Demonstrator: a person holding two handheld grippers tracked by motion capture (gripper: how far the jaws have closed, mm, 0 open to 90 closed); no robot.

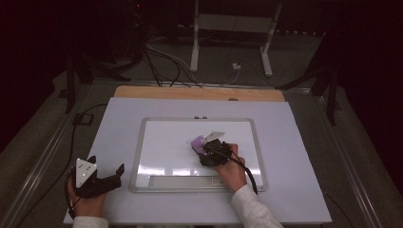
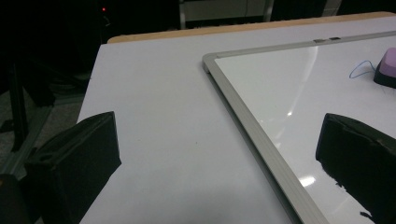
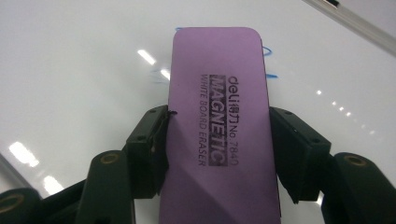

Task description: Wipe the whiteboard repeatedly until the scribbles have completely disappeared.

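A purple magnetic whiteboard eraser (image 3: pixel 218 126) lies flat against the whiteboard (image 1: pixel 166 147), and my right gripper (image 3: pixel 217 149) is shut on its two long sides. In the high view the eraser (image 1: pixel 197 142) sits near the board's middle, just ahead of the right gripper (image 1: pixel 209 149). Blue pen marks (image 3: pixel 270 63) peek out beside the eraser's far end. My left gripper (image 1: pixel 107 175) rests open on the white table left of the board, nothing between its jaws. From the left gripper view the eraser (image 2: pixel 386 67) shows at the far right with a blue line (image 2: pixel 359 70) next to it.
The whiteboard has a silver frame (image 2: pixel 252 135) and a tray along its near edge (image 1: pixel 180 181). It lies on a white tabletop (image 1: pixel 119 118) with a wooden strip (image 1: pixel 199 93) at the back. Cables and a metal stand (image 1: pixel 233 28) are on the floor beyond.
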